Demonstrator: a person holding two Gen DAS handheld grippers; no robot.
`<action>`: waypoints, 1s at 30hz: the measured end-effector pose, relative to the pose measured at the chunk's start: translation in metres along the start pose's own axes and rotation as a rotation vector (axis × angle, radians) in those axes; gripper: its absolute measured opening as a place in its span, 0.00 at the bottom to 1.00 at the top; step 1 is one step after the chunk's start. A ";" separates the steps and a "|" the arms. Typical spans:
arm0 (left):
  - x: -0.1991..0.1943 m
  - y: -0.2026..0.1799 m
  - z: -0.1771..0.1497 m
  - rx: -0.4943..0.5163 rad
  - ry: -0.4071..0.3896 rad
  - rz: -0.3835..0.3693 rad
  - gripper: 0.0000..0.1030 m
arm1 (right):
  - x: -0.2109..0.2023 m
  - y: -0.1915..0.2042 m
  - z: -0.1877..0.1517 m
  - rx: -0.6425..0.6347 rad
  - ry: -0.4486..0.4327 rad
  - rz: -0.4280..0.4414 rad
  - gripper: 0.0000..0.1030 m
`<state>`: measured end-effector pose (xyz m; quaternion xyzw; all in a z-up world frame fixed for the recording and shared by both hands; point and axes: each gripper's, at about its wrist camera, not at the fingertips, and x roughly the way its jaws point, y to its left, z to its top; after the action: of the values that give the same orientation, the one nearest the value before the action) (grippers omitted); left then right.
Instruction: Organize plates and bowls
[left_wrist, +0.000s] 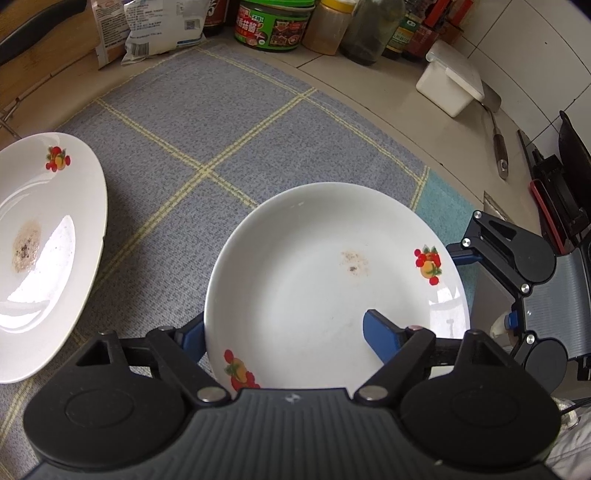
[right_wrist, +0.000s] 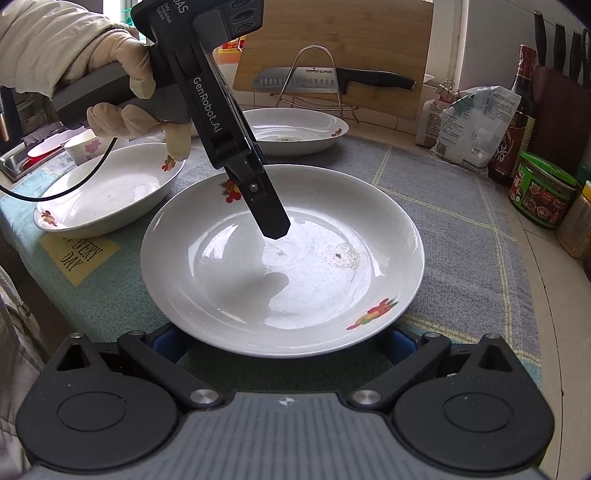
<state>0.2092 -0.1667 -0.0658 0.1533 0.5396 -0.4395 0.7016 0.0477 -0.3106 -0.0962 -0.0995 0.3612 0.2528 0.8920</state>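
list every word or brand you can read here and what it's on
"GenRobot.AI": on the left gripper body.
"SUPOR": on the knife blade.
"EVERY DAY": yellow patch on the cloth.
Labels on the green jar, bags and bottles: too small or blurred to read.

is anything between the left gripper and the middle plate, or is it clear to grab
Nothing visible blocks it. The left gripper already straddles the near rim of the middle plate: one finger sits over the plate's inside, the other is outside under the rim. The jaws stand apart, not yet pinching.
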 end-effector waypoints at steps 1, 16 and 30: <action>0.000 0.000 0.000 -0.001 -0.001 -0.002 0.82 | 0.000 0.000 0.001 -0.001 0.002 0.001 1.00; 0.001 0.000 0.002 0.018 -0.006 0.010 0.79 | 0.003 0.000 0.006 0.003 0.030 0.004 1.00; -0.010 -0.006 0.011 0.027 -0.040 0.036 0.79 | -0.001 -0.006 0.016 0.002 0.041 -0.002 1.00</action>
<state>0.2109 -0.1730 -0.0518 0.1636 0.5168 -0.4370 0.7178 0.0598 -0.3105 -0.0841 -0.1041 0.3795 0.2493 0.8849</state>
